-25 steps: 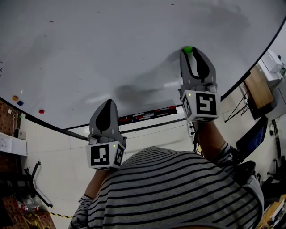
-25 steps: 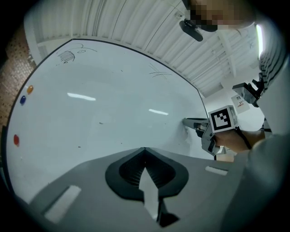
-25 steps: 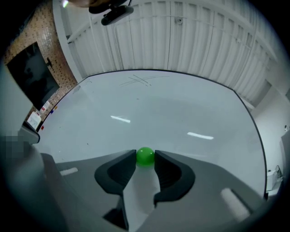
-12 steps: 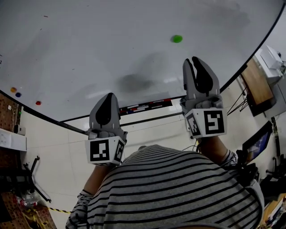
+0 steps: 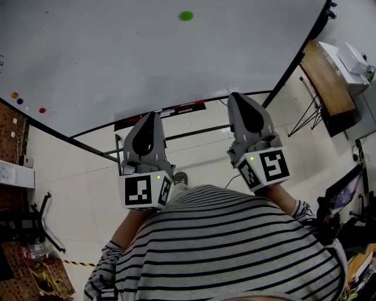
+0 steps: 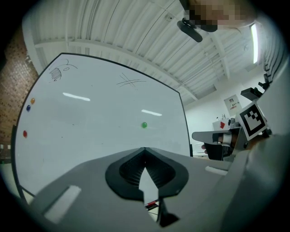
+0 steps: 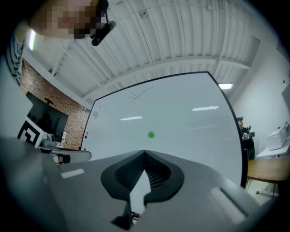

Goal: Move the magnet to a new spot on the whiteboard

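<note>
A small green magnet (image 5: 186,16) sticks to the whiteboard (image 5: 117,53), alone near its upper middle; it also shows as a green magnet (image 6: 144,125) in the left gripper view and a green magnet (image 7: 151,134) in the right gripper view. My right gripper (image 5: 237,97) is shut and empty, held well back from the board and below the magnet. My left gripper (image 5: 150,116) is shut too, with nothing in it, level with the board's lower edge.
Three small magnets, orange, blue and red (image 5: 42,110), sit at the board's left edge. A marker tray (image 5: 158,113) runs under the board. A wooden table (image 5: 326,76) with a white device stands at right. The board's stand legs (image 5: 176,135) are below.
The right gripper let go of the green magnet, drew back and down from the board, and its jaws closed. The left gripper also dropped slightly. The magnet stays on the board.
</note>
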